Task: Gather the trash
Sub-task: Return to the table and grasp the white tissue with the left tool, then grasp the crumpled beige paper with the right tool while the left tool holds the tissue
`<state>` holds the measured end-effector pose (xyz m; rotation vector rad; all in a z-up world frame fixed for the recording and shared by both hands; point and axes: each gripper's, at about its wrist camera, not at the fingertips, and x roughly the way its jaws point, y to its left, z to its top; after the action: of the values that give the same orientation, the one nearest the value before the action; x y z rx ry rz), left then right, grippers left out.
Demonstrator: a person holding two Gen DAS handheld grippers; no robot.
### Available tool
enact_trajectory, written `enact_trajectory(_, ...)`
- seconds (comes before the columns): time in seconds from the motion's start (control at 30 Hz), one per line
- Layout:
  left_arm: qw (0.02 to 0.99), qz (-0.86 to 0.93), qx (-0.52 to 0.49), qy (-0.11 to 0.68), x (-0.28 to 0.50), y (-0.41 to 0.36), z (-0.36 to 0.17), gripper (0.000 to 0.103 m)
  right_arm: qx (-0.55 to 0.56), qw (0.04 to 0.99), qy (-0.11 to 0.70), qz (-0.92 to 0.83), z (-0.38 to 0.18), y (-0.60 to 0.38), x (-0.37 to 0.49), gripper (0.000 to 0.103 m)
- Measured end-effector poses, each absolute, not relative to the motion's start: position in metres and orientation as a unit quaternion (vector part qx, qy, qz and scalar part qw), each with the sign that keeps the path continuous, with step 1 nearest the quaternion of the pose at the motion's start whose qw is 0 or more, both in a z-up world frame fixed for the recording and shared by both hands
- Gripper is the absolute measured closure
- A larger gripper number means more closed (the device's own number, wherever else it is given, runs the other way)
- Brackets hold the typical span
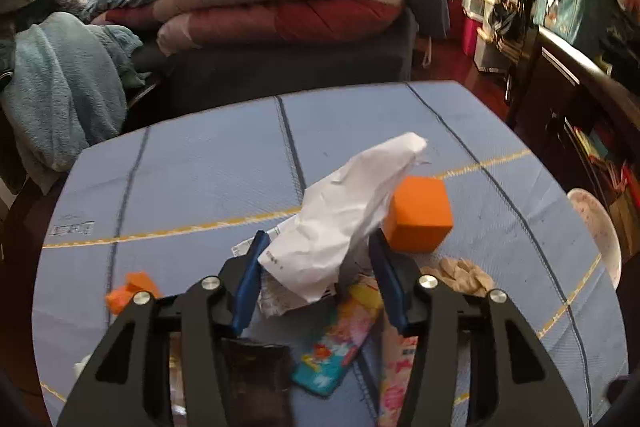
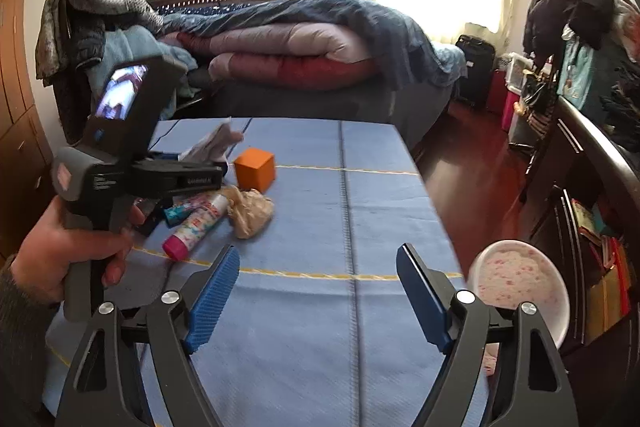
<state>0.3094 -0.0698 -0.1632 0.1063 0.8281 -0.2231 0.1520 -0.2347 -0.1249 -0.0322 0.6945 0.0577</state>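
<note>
Two grippers over a blue table cover [image 2: 372,211]. Left gripper [image 1: 316,267] has its jaws partly closed around a crumpled white paper [image 1: 344,215]; the left pad touches the paper's lower edge, the right pad seems just beside it, so a firm grip cannot be confirmed. Right gripper [image 2: 316,287] stands wide open with nothing between its jaws, above bare cloth at the near edge.

The paper rises out of the pile at the table's left, its long axis slanting from near-left up to far-right, its free tip pointing toward the orange cube [image 1: 418,215] just behind it.

Step in hand, as judged: securing the paper. Close squarely across the lower bunched part, not the loose tip, then lift straight up so the tip clears the cube and the printed wrappers [image 1: 340,339] underneath stay put. A beige crumpled bag [image 2: 250,213] lies nearby, likely next.
</note>
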Motion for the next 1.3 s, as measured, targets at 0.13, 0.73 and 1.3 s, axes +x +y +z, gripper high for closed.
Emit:
enact_trajectory(0.13, 0.924, -0.087, 0.033, 0.371, 0.295, -0.048, -0.141, 0.053, -0.016, 0.934, 0.356, 0.033, -0.13, -0.22, 0.176, 0.025)
enact_trajectory(0.73, 0.946, -0.054, -0.001, 0.318, 0.251, 0.011, -0.104, 0.051, -0.028, 0.892, 0.449, 0.04, -0.173, -0.176, 0.248, 0.081)
enact_trajectory(1.3, 0.948, -0.049, -0.005, 0.315, 0.234, -0.003, -0.102, 0.051, -0.028, 0.918, 0.395, 0.021, -0.138, -0.213, 0.202, 0.081)
